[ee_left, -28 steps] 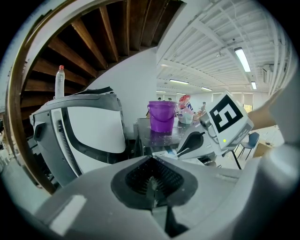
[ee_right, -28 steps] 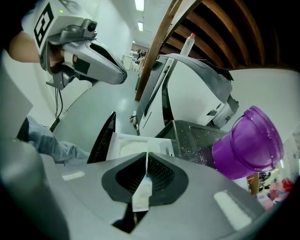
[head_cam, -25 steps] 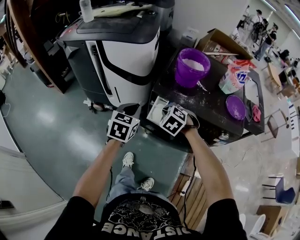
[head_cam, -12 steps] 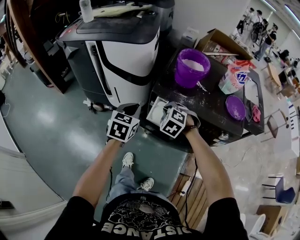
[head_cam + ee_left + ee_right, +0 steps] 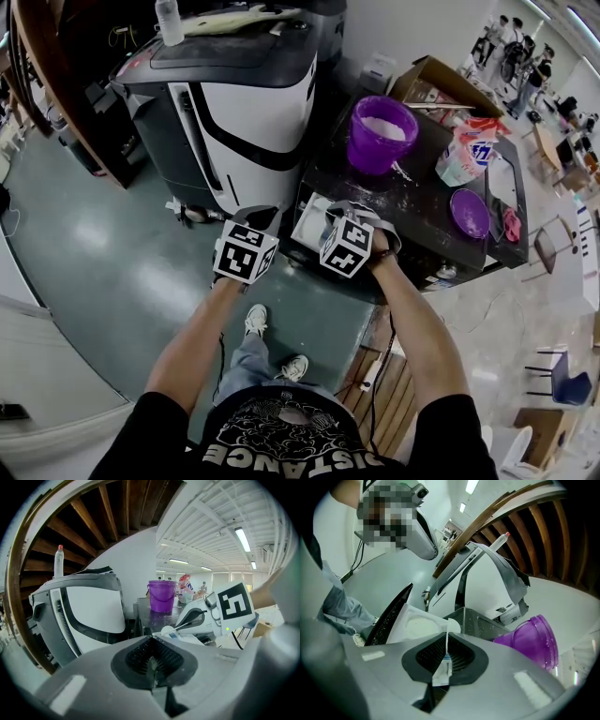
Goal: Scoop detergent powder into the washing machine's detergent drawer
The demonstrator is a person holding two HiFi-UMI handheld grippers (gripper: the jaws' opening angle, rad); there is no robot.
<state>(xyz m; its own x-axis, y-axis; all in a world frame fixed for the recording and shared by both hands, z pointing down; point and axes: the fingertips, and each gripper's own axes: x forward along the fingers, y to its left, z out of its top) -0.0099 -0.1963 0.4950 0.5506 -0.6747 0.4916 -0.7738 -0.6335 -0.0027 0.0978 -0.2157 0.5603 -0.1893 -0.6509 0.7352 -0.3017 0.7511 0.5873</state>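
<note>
Right tongs [image 5: 446, 662] are clamping the thin white scoop [image 5: 446, 639] by its handle, edge-on between the pads. Scoop head is sitting right over the open detergent drawer [image 5: 412, 626]; touching or just clear, I cannot tell. Drawer is sticking out at the near-left edge of the dark tabletop [image 5: 422, 211] and is showing white inside. Left tongs [image 5: 152, 666] are closed on nothing, hanging just left of the drawer, off the tabletop over the greenish floor [image 5: 122, 272], and pointing toward the white-and-black machine [image 5: 244, 112]. Purple bucket [image 5: 370, 155] is standing upright further back on the tabletop with white powder in it, well apart from the drawer. Detergent bag [image 5: 464, 155] is standing to the bucket's right, and a purple dish [image 5: 469, 214] is lying nearer the right edge. Clear bottle [image 5: 169, 21] is standing on top of the machine. Both arms are reaching forward, with the marker cubes side by side, near but not touching.
</note>
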